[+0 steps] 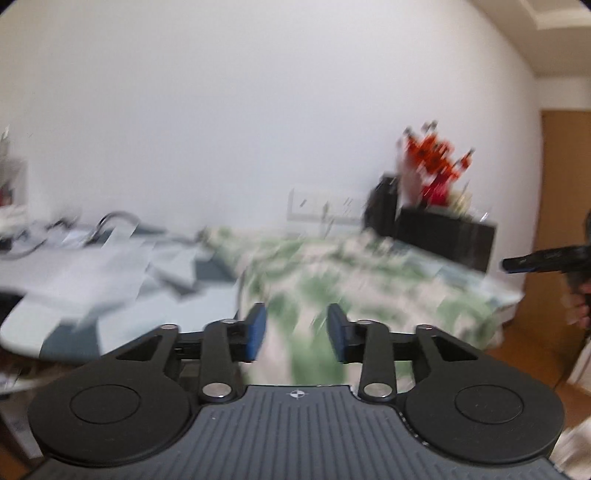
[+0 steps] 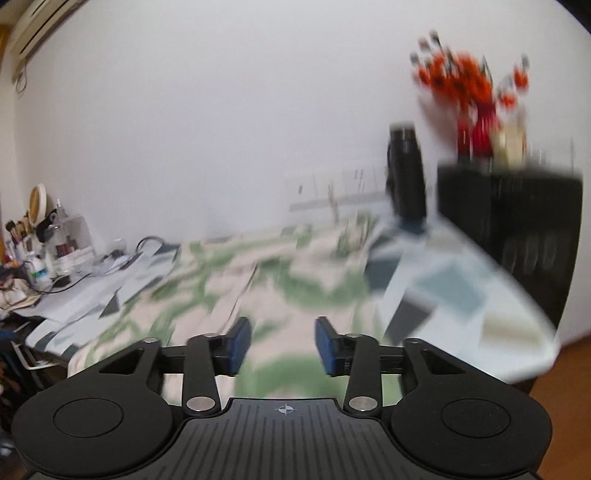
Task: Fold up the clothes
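Ahead of both empty, open tongs, left (image 1: 296,332) and right (image 2: 283,345), lies the green-patterned cloth (image 2: 266,295): soft, light, probably limp; pinching an edge or corner looks best.

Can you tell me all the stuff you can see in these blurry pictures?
Garment: one, white with green patches, spread on the table.
Table: one, pale cover with grey-blue blocks, under the garment.
Flowers: one bunch, orange-red, on the black box.
Black box: one, far right of the table.
Bottle: one, black, upright beside the box.
Clutter of brushes and jars: too blurred to count, far left.
Air conditioner: one, white, top left on the wall.
Left tongs: open, blue pads, empty, above the garment.
Right tongs: open, blue pads, empty.
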